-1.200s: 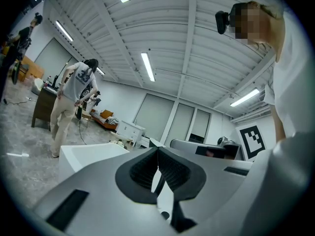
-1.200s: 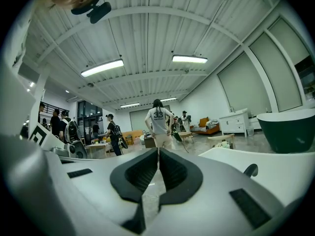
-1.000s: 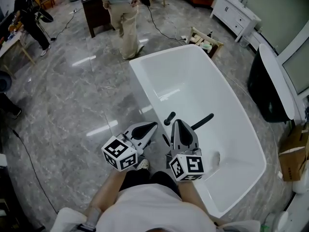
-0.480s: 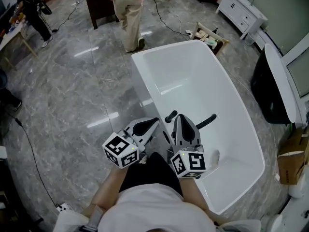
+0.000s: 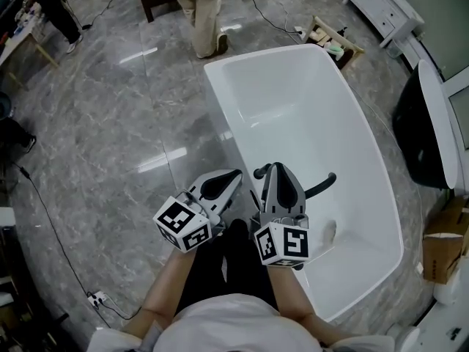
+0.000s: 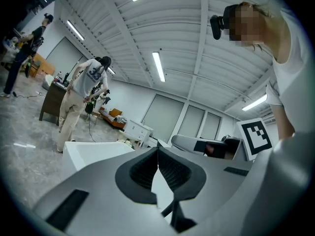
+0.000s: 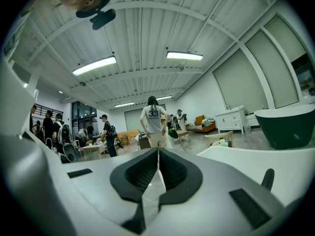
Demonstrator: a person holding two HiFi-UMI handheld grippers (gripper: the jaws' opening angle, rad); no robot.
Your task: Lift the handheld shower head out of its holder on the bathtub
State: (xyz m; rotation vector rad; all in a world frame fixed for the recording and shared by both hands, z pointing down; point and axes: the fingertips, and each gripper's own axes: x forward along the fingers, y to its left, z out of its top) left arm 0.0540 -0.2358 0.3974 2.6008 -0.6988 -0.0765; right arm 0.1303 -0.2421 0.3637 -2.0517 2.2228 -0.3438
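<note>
The white bathtub (image 5: 264, 53) fills the middle of the head view. On its near left rim stands a black faucet knob (image 5: 260, 171), and the black handheld shower head (image 5: 321, 186) lies slanted over the tub just to the right of it. My left gripper (image 5: 236, 174) (image 6: 157, 150) is shut and empty, outside the tub's near left rim. Beside it, my right gripper (image 5: 275, 167) (image 7: 158, 149) is also shut and empty, its tip by the knob and left of the shower head. A black upright part (image 7: 267, 178) shows at the right gripper view's lower right.
A person (image 5: 201, 13) stands on the grey marble floor beyond the tub's far end. A wooden crate (image 5: 330, 42) sits at the far right corner. A dark freestanding tub (image 5: 429, 130) and a cardboard box (image 5: 443, 240) are on the right. A cable (image 5: 51, 240) runs along the floor at left.
Both grippers have edged forward toward the knob end of the tub, still side by side. Their jaws stayed shut. The shower head has not moved.
</note>
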